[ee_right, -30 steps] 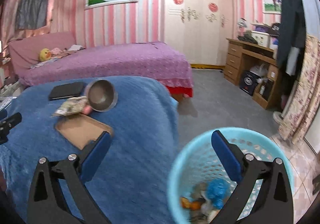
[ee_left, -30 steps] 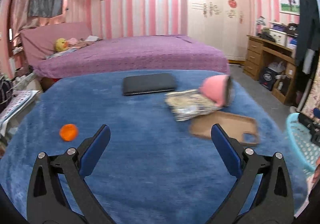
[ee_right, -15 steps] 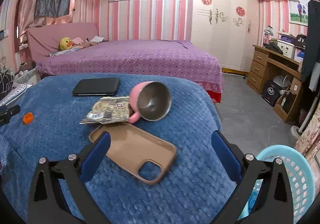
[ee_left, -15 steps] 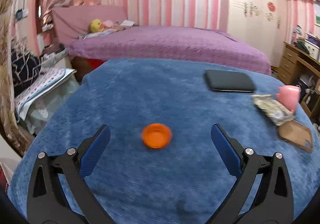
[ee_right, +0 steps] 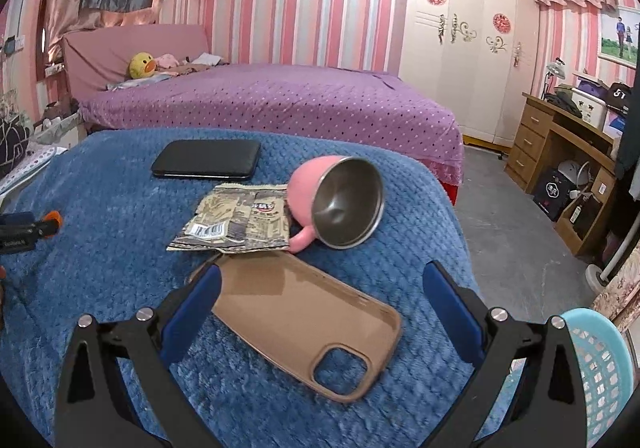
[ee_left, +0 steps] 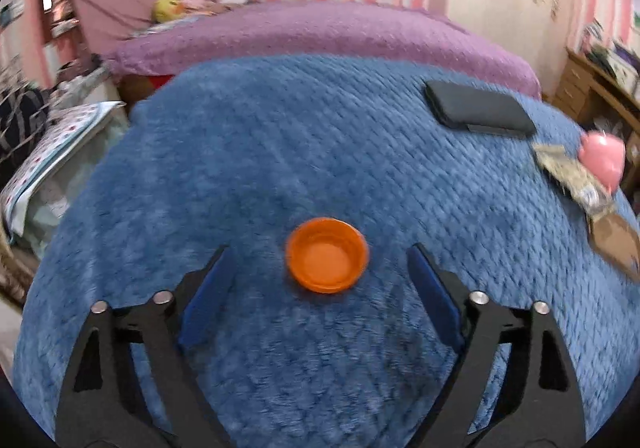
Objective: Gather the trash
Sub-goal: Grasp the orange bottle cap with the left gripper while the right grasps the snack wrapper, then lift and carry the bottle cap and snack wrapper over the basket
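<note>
The left gripper point(ee_left: 318, 262) hangs over the blue quilted blanket point(ee_left: 280, 151) with its blue-padded jaws spread wide, gripping nothing. The round orange plastic cap point(ee_left: 327, 255) lies open side up on the blanket between and just ahead of the fingertips, touching neither pad, with bare blanket all around it and out to the left edge.

The right gripper point(ee_right: 320, 286) is likewise spread and empty above the tan rubber phone case point(ee_right: 304, 324), which lies flat near the blanket's right edge. Just beyond the case lies the crumpled silver-grey snack wrapper point(ee_right: 236, 221), one corner seeming to overlap the case. The tipped pink mug with a steel lining point(ee_right: 336, 199) rests against the wrapper's right side. A black flat wallet-like case point(ee_right: 206, 159) sits toward the far edge. The light blue plastic basket point(ee_right: 600, 368) stands on the floor just off the right edge.
</note>
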A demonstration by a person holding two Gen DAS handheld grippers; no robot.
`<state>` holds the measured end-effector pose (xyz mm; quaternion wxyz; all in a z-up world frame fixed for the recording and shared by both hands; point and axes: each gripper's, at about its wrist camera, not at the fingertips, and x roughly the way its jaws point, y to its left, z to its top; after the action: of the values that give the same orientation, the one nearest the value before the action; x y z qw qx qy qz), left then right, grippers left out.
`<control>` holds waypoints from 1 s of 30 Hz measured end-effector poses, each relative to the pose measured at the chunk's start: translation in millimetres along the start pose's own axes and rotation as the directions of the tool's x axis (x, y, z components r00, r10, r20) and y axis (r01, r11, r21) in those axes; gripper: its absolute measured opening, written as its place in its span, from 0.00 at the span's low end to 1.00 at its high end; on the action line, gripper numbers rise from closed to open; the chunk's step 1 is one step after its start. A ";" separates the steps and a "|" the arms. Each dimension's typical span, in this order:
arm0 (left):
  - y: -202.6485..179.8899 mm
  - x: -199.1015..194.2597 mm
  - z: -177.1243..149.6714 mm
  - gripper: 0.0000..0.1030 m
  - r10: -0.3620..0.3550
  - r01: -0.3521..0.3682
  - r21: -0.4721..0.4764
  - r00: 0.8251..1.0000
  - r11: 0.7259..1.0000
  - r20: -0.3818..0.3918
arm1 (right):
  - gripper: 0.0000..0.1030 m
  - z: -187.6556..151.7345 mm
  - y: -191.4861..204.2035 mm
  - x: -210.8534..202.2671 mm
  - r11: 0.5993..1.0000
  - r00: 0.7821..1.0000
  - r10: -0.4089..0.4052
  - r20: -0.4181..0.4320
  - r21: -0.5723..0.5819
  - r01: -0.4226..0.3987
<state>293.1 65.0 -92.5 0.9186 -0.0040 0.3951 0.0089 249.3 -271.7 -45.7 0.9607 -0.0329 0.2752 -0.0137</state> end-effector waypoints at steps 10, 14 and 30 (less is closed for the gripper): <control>5.3 4.8 -2.1 0.38 -0.048 0.048 -0.045 0.999 0.998 -0.012 | 0.95 6.6 34.0 20.3 0.995 0.999 0.005 -0.037 -0.097 -0.009; 15.2 -3.9 -3.8 0.38 -0.025 0.028 -0.092 0.999 0.995 0.028 | 0.95 10.4 54.2 29.7 0.986 0.999 -0.017 -0.049 -0.164 0.009; 23.6 -10.0 -3.6 0.38 -0.014 0.023 -0.125 0.997 0.992 0.073 | 0.66 21.8 112.4 79.3 0.927 0.982 -0.103 -0.155 -0.373 0.039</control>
<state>283.2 88.4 -87.7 0.9302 -0.0655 0.3603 0.0254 329.1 -161.9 -77.0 0.9089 -0.2213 0.3534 0.0005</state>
